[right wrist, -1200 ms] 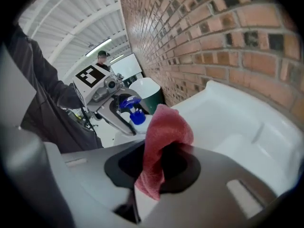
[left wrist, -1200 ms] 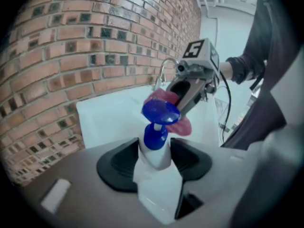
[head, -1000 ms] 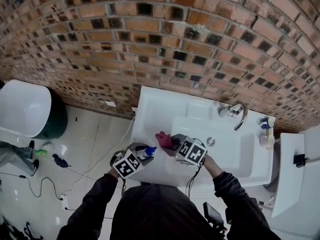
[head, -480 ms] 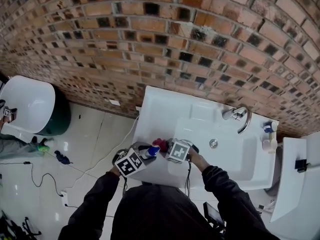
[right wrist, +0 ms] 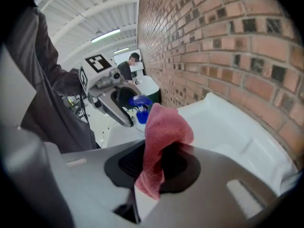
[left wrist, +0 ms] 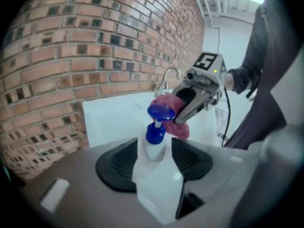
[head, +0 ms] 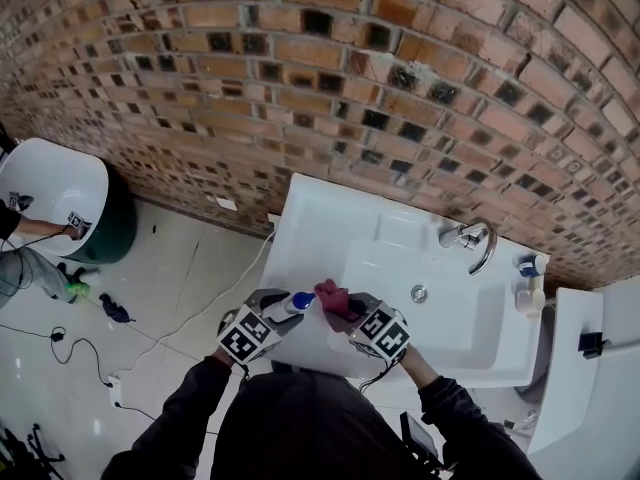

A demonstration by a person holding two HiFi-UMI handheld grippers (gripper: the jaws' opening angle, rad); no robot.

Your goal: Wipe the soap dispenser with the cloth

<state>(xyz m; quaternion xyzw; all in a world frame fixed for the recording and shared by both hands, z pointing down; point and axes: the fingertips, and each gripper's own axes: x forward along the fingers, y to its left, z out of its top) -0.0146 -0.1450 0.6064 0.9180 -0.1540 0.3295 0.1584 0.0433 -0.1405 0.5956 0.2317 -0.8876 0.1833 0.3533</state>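
Tongs, two in number, each carried one marker cube printed with black-and-white squares. Left gripper (left wrist: 154, 160): its jaws had just been opening a little, yet the one soap dispenser (left wrist: 156, 134), a white bottle with a blue pump, stood upright between the pads, gripped. Right gripper (right wrist: 156, 163): jaws closed on the one pink cloth (right wrist: 164, 127), whose free end bunched above the pads. Both grippers were held by dark-sleeved arms over the front rim of the single white sink (head: 320, 218), at its 7 o'clock, tips sloping downward and converging, left toward 2 o'clock, right toward 10 o'clock. The cloth lay just beside the pump at its 3 o'clock; contact could not be settled. One tap (head: 470, 238) stood at the sink's 2 o'clock.
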